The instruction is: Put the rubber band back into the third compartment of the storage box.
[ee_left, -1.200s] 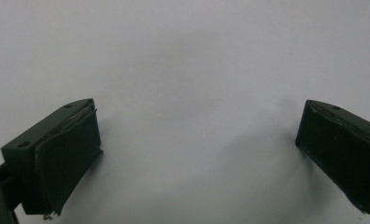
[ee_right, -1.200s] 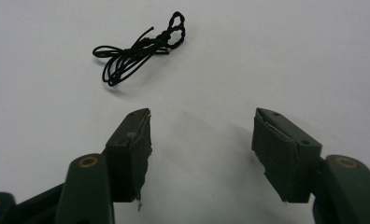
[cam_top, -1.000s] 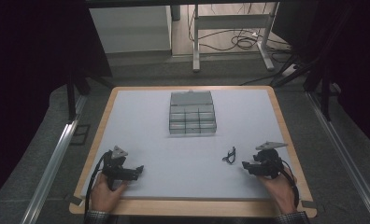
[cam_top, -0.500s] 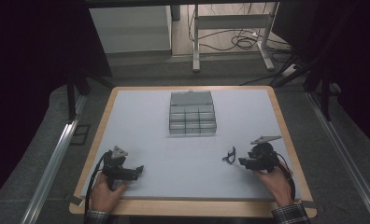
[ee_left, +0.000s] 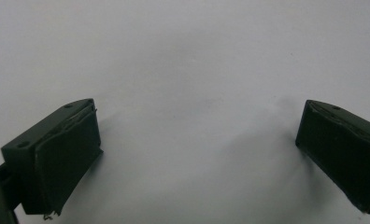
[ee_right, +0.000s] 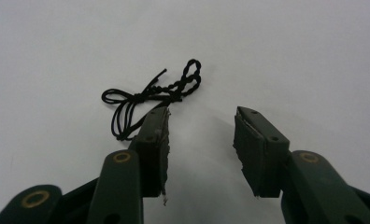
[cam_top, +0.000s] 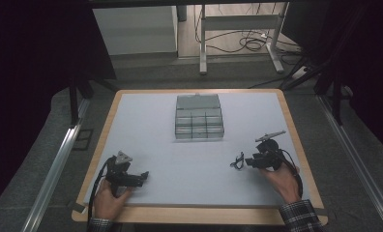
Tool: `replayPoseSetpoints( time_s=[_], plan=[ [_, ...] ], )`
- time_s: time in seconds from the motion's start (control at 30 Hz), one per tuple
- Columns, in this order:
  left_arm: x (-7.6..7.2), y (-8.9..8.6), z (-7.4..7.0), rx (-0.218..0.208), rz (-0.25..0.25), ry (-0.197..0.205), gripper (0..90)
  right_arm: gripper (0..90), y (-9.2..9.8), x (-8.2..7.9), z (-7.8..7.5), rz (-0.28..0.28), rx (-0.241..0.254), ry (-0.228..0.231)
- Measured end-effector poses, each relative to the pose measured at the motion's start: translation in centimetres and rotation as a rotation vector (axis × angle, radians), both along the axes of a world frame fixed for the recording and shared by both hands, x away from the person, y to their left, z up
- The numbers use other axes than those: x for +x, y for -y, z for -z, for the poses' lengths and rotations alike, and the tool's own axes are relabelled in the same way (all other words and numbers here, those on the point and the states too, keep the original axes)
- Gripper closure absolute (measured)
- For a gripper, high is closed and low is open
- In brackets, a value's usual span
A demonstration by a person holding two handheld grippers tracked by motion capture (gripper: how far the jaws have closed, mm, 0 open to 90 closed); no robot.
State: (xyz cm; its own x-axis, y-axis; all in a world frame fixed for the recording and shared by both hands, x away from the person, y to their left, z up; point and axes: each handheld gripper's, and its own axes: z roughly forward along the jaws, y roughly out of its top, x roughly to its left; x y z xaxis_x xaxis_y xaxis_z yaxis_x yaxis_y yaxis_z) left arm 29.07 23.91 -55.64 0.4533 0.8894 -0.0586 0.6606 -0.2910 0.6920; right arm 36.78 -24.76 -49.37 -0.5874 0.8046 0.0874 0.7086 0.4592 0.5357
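Observation:
A small black knotted cord lies on the white table top, right of centre near the front; from above the cord is a dark tangle. My right gripper is just short of it and open; its jaws have just been closing, with nothing between them. The cord lies at the tip of its left finger, and whether they touch I cannot tell. From above, the right gripper points left at the cord. My left gripper rests at the front left, open wide over bare table.
A clear plastic compartment box with its lid back stands at the table's middle rear. A wooden rim borders the white surface. Metal rails run along both sides, and cables lie on the floor beyond the far edge.
The right hand has slid its gripper left, up to the black cord. The left hand and its gripper have stayed where they were.

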Motion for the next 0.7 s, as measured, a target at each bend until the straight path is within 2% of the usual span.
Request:
replayPoseSetpoints(
  time_s=[0.4,0.57,0.7],
  plan=[
    [0.0,0.0,0.0,0.0,0.0,0.0,0.0,59.3,-1.4,1.1,-0.6,-0.042,-0.018,-0.035],
    [0.0,0.0,0.0,0.0,0.0,0.0,0.0,59.2,-2.3,2.0,-1.0,-0.058,-0.04,-0.043],
    [0.0,0.0,0.0,0.0,0.0,0.0,0.0,59.1,-3.1,2.5,-0.7,-0.067,-0.063,-0.063]
  ],
)
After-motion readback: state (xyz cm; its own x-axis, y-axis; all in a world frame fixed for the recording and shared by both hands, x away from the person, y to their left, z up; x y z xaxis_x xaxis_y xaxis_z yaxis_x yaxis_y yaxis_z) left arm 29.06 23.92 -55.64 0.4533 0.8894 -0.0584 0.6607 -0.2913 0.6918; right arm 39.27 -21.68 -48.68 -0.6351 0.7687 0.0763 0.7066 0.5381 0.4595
